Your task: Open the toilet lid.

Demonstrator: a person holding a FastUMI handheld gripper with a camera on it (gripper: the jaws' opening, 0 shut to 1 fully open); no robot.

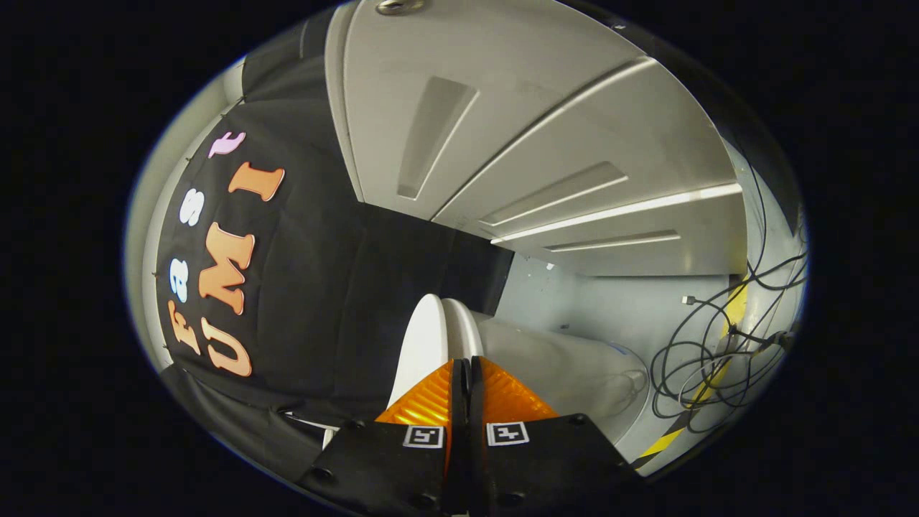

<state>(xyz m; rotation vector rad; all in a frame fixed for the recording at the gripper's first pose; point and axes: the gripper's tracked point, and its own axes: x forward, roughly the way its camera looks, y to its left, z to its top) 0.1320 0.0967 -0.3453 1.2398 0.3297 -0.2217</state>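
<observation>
Pointing past the white toilet lid point(423, 337), the claw point(463, 380) sits pressed together near tangled cables point(718, 345).

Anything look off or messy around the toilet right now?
Only the cables: a loose tangle lies on the floor beside the toilet, over the striped tape. Nothing looks spilled or broken. The gripper has its fingers together, right at the lid edge; I cannot tell if they pinch it.
</observation>
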